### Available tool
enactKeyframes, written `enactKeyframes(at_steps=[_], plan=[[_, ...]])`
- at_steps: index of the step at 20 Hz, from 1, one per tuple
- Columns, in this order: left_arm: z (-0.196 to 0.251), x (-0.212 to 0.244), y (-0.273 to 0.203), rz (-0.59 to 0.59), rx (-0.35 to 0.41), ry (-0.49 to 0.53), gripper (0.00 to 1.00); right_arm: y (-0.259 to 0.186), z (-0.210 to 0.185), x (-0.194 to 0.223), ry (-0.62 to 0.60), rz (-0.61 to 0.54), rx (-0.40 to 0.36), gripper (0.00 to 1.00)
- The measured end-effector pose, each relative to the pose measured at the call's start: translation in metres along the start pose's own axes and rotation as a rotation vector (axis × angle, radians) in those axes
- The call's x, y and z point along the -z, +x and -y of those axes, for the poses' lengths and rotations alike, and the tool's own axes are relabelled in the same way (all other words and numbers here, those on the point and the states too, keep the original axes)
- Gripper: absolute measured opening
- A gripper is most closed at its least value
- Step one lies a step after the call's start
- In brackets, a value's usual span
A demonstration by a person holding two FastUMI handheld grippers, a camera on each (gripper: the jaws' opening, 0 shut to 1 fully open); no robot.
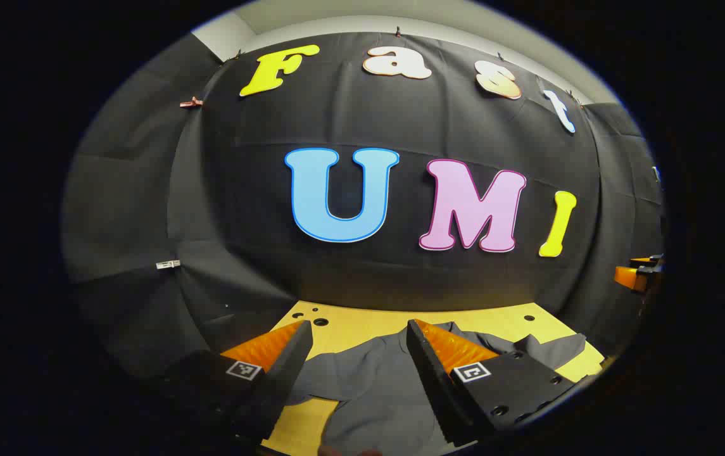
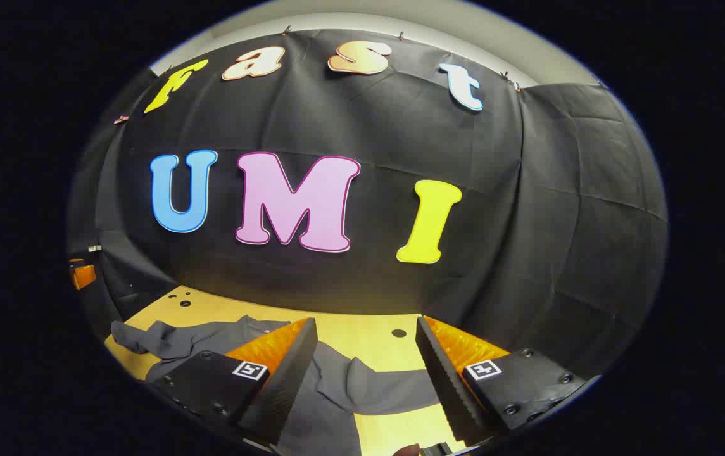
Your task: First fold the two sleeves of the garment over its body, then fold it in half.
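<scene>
Both grippers (image 1: 357, 345) (image 2: 365, 342) agape above garment (image 1: 368, 380) (image 2: 337, 386), table (image 1: 362, 323).

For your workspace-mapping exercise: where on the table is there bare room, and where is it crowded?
Bare table runs between the garment and the booth wall, and beside the right gripper. The grey cloth crowds the middle under the left gripper.

The yellow worktop (image 1: 362, 326) shows small round holes along its far edge, and a grey garment (image 1: 375, 380) lies rumpled and spread right across it.
</scene>
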State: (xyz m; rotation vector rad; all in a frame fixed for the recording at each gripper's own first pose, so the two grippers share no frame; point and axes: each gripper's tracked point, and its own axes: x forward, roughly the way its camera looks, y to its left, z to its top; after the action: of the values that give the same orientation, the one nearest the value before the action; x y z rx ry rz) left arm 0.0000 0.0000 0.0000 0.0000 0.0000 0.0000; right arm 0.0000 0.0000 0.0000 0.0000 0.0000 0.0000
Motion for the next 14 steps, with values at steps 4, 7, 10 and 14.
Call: enactKeyframes(at_steps=[4,7,10,14], plan=[[-0.001,0.000,0.008,-0.002,0.012,0.017,0.95,-0.004,0.001,0.002,-0.001,-0.002,0.011,0.97],[0.001,-0.001,0.011,0.006,0.025,0.022,0.94,-0.003,0.003,0.000,0.006,-0.002,0.019,0.97],[0.003,0.000,0.013,0.006,0.032,0.028,0.95,-0.003,0.003,0.002,0.008,-0.004,0.022,0.97],[0.006,0.004,0.014,0.000,0.045,0.027,0.94,-0.002,0.008,0.002,0.001,-0.002,0.034,0.97]])
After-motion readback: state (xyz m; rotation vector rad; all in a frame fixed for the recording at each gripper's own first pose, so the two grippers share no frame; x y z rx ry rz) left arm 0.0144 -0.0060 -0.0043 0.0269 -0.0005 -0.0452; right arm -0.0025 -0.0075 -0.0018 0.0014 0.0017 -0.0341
